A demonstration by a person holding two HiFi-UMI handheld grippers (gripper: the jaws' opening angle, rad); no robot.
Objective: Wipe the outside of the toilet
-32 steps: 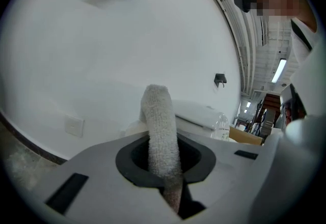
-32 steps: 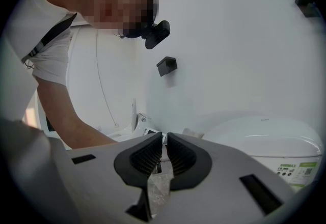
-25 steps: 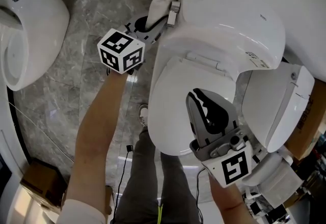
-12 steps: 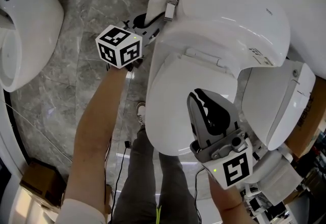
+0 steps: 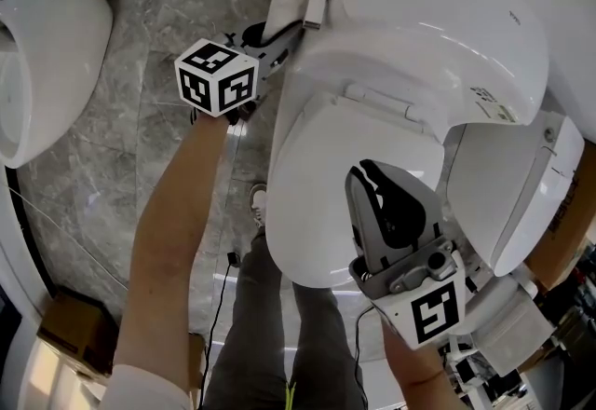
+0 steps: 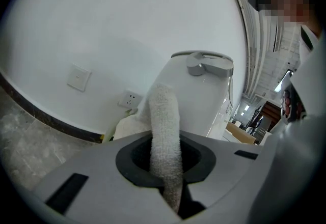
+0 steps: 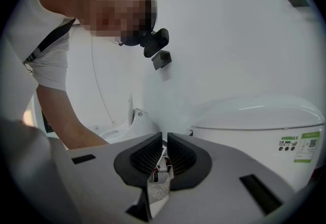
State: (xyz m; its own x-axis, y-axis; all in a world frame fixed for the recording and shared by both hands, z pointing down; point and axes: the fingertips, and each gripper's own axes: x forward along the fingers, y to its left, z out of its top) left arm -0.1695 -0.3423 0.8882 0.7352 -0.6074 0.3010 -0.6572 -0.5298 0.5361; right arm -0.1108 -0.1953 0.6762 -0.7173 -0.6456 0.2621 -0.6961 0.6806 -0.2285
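Toilet (image 5: 363,138), white, lid down, fills the centre of the head view, with the tank (image 5: 438,17) at the top. White terry cloth (image 5: 287,0) sits against the tank's left side, close to the rear wall. Left gripper (image 5: 282,26) is clamped on the cloth. In the left gripper view the cloth (image 6: 165,136) rises from between the pinched jaws and bends over toward the tank, beneath the grey flush lever (image 6: 206,65). The left gripper's marker cube (image 5: 219,77) hangs over the grey marble floor (image 5: 130,166), just beside the bowl's left edge. Right gripper (image 5: 371,177) lies over the closed lid near its front edge, pointing at the tank. Its jaws are drawn almost together, leaving only a thin slit with nothing between them. Wall socket (image 6: 127,99) and switch plate (image 6: 78,76) are on the wall behind. A second white fixture (image 5: 42,45) stands at the floor's left edge, and another toilet (image 5: 512,203) just to the right.
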